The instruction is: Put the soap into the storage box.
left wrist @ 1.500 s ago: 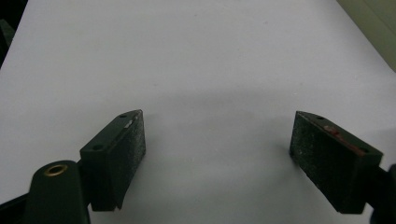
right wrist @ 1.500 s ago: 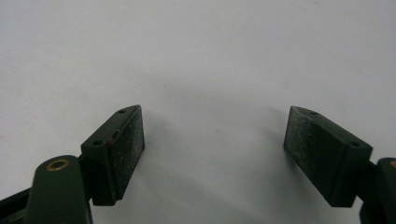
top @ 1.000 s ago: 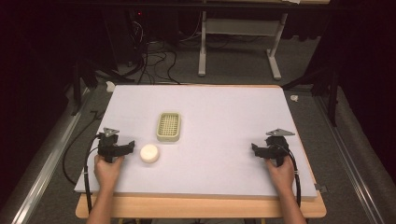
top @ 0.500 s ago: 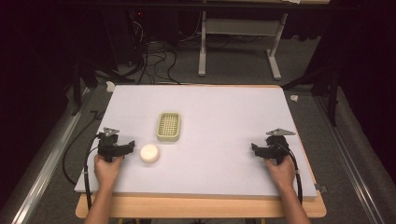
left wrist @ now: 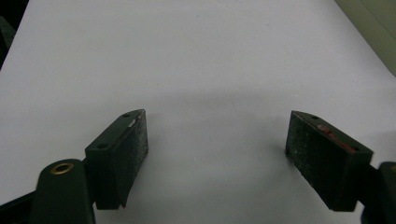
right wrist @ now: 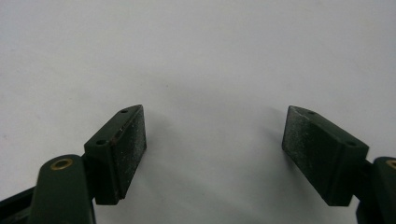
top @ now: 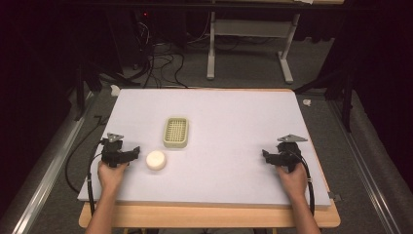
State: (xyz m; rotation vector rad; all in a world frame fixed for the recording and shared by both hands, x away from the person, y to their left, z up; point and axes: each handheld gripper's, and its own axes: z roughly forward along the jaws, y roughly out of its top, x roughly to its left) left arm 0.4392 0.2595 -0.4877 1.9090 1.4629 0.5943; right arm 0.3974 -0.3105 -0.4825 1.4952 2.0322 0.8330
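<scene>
Beside left claw (top: 134,152) – round cream soap (top: 156,159); ribbed green dish (top: 176,132) beyond.

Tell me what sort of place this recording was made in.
Probably a lab or workshop set up for recording. A wooden table under a white mat stands on grey carpet, with tangled cables and a metal frame stand on the floor behind it, against a dark background.

Bare table (top: 234,126) lies between the grippers; only the soap (top: 156,160) and the seemingly slatted dish (top: 176,132) obstruct, near the left gripper (top: 136,151).
</scene>
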